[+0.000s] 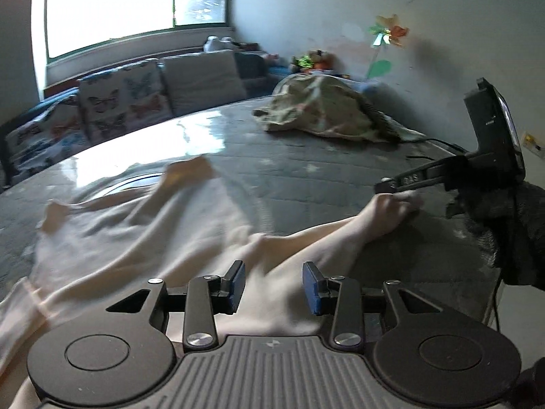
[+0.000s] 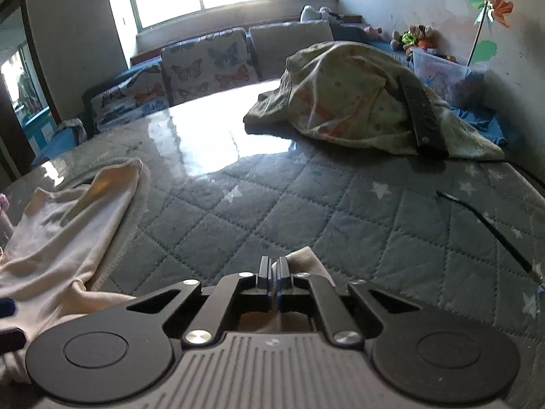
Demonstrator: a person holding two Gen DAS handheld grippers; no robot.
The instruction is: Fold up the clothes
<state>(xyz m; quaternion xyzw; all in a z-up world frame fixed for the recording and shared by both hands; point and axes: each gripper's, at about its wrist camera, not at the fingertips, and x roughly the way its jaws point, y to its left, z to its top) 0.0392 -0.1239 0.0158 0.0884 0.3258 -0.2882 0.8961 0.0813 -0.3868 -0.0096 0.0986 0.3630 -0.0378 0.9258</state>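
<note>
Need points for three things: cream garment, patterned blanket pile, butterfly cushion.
cream garment [image 1: 143, 238]: left wrist view, on the spread middle of the cloth.
patterned blanket pile [image 2: 344, 102]: right wrist view, on the front slope of the heap.
butterfly cushion [image 2: 209, 64]: right wrist view, on the middle of its printed face.

The cream garment [image 1: 143, 238] is smeared by motion blur in the left wrist view, so its edges and folds cannot be traced, and its lower part is covered by the left gripper [image 1: 273, 284] and cut off by the bottom and left edges. In the right wrist view only a small tip of the cloth is seen past the right gripper [image 2: 273, 266]; the rest there is hidden beneath the gripper body. What lies under the patterned blanket [image 2: 357, 102] cannot be told. The soft toys [image 2: 412, 39] are too small to identify.
</note>
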